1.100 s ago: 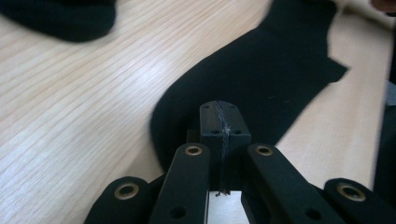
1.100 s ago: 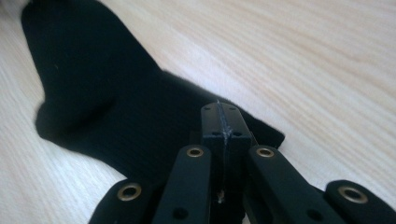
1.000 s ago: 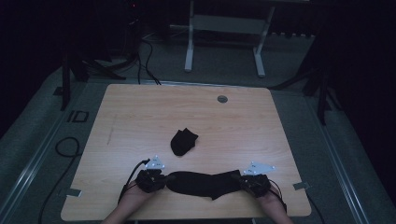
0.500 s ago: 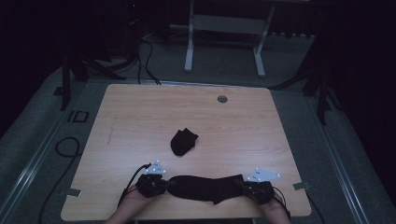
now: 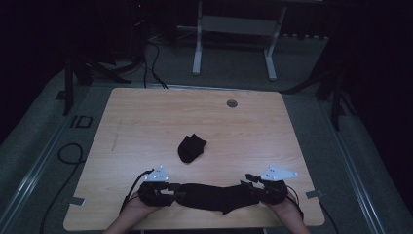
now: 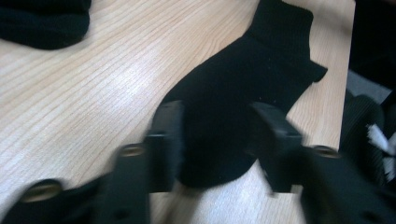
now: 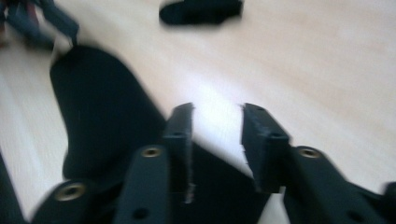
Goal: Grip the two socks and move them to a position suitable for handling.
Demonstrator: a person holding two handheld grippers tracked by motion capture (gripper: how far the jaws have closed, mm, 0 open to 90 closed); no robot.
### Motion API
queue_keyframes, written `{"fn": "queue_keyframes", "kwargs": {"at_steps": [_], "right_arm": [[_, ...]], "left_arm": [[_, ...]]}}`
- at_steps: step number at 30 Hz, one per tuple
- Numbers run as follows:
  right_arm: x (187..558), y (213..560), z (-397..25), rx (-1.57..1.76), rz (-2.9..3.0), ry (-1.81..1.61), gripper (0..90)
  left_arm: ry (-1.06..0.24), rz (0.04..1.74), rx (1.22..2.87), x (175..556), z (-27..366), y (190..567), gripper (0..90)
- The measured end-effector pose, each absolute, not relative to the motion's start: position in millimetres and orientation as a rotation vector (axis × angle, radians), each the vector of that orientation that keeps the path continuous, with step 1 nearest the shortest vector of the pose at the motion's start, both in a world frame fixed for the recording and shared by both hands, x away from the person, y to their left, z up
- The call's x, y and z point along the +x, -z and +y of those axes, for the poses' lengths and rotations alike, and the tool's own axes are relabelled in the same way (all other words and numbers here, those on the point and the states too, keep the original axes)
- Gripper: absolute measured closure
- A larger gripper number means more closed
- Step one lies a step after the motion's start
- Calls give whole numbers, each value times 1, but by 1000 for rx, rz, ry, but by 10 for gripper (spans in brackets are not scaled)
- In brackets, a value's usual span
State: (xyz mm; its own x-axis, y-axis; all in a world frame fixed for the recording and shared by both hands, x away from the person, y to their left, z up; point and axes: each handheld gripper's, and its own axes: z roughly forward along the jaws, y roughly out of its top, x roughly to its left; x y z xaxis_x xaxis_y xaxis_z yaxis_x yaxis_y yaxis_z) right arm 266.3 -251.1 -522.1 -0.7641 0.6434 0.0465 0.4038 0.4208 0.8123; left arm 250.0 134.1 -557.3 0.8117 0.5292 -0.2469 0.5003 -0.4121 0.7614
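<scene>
Near the table's (image 5: 146, 112) front edge: flat black sock (image 5: 214, 196) between left gripper (image 5: 168, 187) and right gripper (image 5: 251, 184), both spread apart; bundled sock (image 5: 191, 147) farther back, centre.

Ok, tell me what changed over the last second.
Both grippers, left and right, slid slightly toward the table's near edge, dragging the flat sock along. Both now have their jaws apart, the left ones astride the sock's end. The balled sock stayed put.
</scene>
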Motion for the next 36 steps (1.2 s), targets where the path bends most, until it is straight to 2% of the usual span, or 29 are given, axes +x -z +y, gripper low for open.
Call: {"fn": "queue_keyframes", "kwargs": {"at_steps": [4, 7, 9, 14, 18, 21, 26, 36], "right_arm": [[284, 502, -236, 846, 2395, -1332, 479], [302, 493, -219, 799, 2403, -1322, 438], [317, 488, -205, 779, 2428, -1310, 376], [348, 483, -167, 697, 2486, -1282, 352], [368, 487, -135, 668, 2527, -1273, 343], [385, 493, -111, 656, 2558, -1260, 328], [408, 509, -79, 670, 2590, -1212, 309], [431, 553, -56, 770, 2628, -1024, 302]], "left_arm": [[-87, 763, 2062, 242, 142, 559, 408], [-114, 780, 2024, 240, 154, 558, 371], [-132, 792, 2002, 240, 161, 558, 347], [-185, 851, 1959, 242, 173, 558, 269], [-282, 900, 1948, 242, 171, 559, 167], [-324, 921, 1927, 241, 172, 558, 159], [-311, 935, 1900, 242, 176, 557, 160], [-288, 950, 1851, 244, 182, 556, 168]]}}
